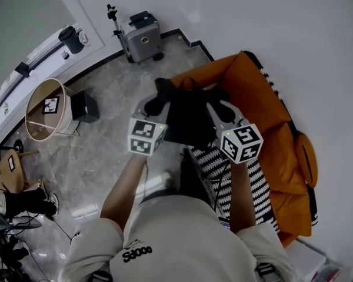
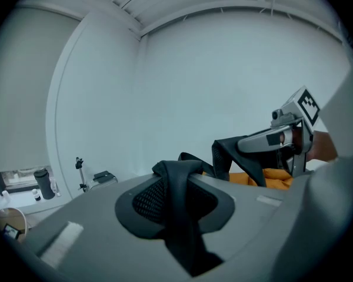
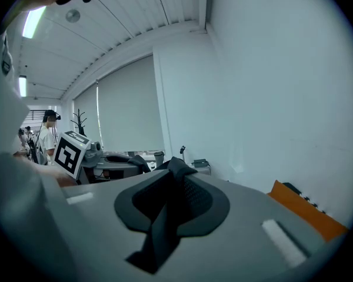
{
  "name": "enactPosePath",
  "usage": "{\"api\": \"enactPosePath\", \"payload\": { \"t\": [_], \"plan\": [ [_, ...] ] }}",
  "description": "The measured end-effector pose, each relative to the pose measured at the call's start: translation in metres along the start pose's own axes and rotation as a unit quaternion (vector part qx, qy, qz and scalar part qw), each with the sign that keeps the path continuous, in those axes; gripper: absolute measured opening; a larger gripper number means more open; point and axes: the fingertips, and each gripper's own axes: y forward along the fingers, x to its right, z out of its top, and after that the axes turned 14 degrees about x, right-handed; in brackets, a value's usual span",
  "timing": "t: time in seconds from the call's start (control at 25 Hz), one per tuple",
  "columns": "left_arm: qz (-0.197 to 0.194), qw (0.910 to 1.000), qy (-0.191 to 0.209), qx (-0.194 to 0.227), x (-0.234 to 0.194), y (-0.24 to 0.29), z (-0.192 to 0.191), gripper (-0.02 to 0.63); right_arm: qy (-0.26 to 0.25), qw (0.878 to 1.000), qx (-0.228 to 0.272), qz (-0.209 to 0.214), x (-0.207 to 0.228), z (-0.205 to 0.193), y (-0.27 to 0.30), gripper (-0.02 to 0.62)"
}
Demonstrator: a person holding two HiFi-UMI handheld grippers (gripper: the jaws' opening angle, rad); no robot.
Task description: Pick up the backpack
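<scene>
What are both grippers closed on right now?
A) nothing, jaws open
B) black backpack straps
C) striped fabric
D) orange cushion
B: the left gripper pinches a black strap, the right gripper another, and the backpack hangs between them in the head view.

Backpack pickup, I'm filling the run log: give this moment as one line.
backpack: black, hangs from both grippers by orange sofa | left gripper: shut on strap | right gripper: shut on other strap
</scene>
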Motion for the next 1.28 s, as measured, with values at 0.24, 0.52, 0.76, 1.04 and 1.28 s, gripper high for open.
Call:
{"api": "enactPosePath", "payload": {
  "t": [0.24, 0.52, 0.76, 1.04, 1.28],
  "plan": [
    [0.004, 0.9992, 0.031, 0.024, 0.013, -0.030, 0.036, 0.075, -0.020, 1.000, 0.023, -0.003, -0.029, 0.029, -0.025, 0.046],
    [-0.002, 0.9970, 0.059, 0.050, 0.026, -0.071, 0.073, 0.076, -0.049, 0.998, 0.045, 0.000, -0.070, 0.059, -0.055, 0.046],
    [0.001, 0.9950, 0.065, 0.076, 0.028, -0.102, 0.104, 0.076, -0.068, 0.996, 0.056, 0.003, -0.104, 0.085, -0.070, 0.045],
    [-0.005, 0.9937, 0.066, 0.090, 0.027, -0.133, 0.134, 0.077, -0.074, 0.995, 0.069, 0.019, -0.140, 0.110, -0.083, 0.044],
    [-0.012, 0.9921, 0.077, 0.099, 0.031, -0.148, 0.156, 0.077, -0.062, 0.995, 0.076, 0.025, -0.155, 0.126, -0.092, 0.044]
  ]
}}
